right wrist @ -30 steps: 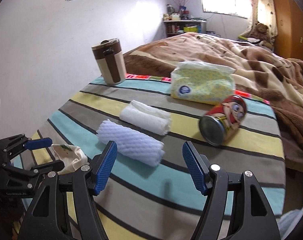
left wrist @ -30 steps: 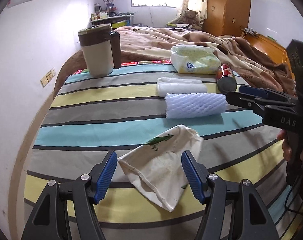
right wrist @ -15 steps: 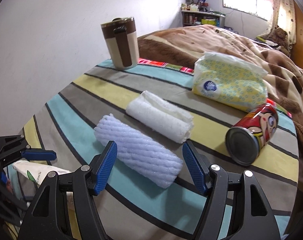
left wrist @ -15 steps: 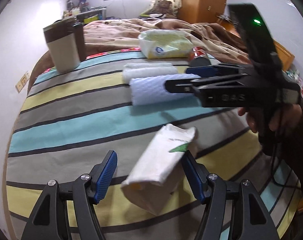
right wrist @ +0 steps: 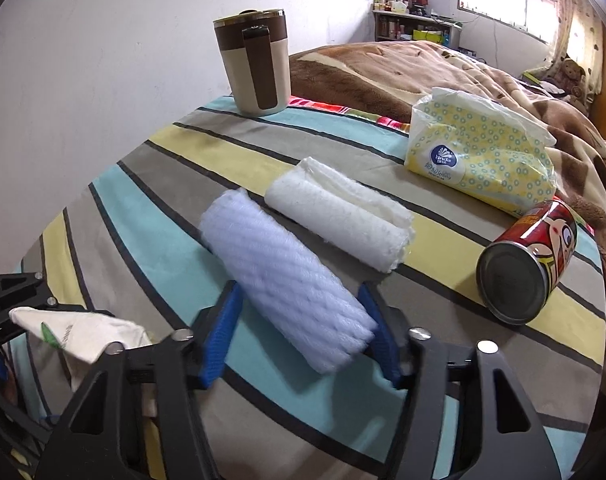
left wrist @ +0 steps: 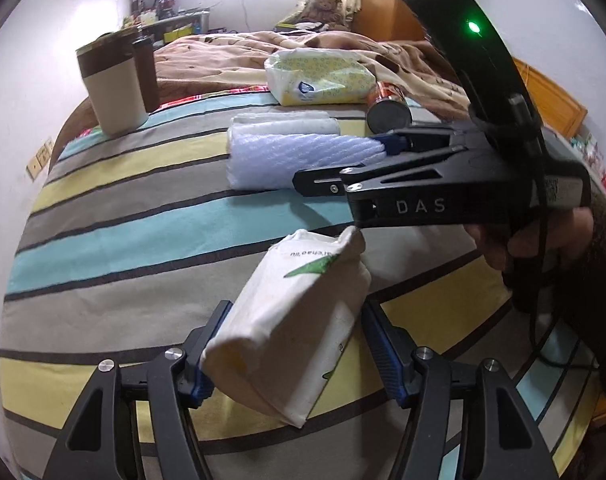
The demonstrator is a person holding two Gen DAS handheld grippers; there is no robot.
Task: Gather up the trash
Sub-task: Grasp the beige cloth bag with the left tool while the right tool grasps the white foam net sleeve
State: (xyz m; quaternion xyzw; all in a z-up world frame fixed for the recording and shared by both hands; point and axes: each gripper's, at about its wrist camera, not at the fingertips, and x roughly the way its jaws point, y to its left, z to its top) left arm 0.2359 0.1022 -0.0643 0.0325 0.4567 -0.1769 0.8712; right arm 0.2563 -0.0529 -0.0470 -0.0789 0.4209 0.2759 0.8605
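A cream cloth bag (left wrist: 299, 360) with a green print sits bunched between the pads of my left gripper (left wrist: 295, 312), whose jaws are closing on it; the bag (right wrist: 83, 328) also shows raised at the lower left of the right wrist view. A pale blue foam net roll (right wrist: 271, 256) lies on the striped bed sheet (right wrist: 151, 208). My right gripper (right wrist: 299, 292) straddles its near end, jaws closing, both blue pads against its sides. From the left wrist view the right gripper (left wrist: 343, 162) reaches in from the right onto the roll (left wrist: 279, 156).
Behind the blue roll lie a white folded foam sheet (right wrist: 339, 216), a red drink can (right wrist: 531, 264) on its side and a yellow tissue pack (right wrist: 475, 160). A brown-and-beige lidded mug (right wrist: 255, 68) stands at the back left by the wall. A brown blanket (right wrist: 383, 68) covers the bed beyond.
Both grippers have come down and forward. The left jaws narrowed around the bag, which bunched up and rose. The right jaws moved over the blue roll and narrowed onto it.
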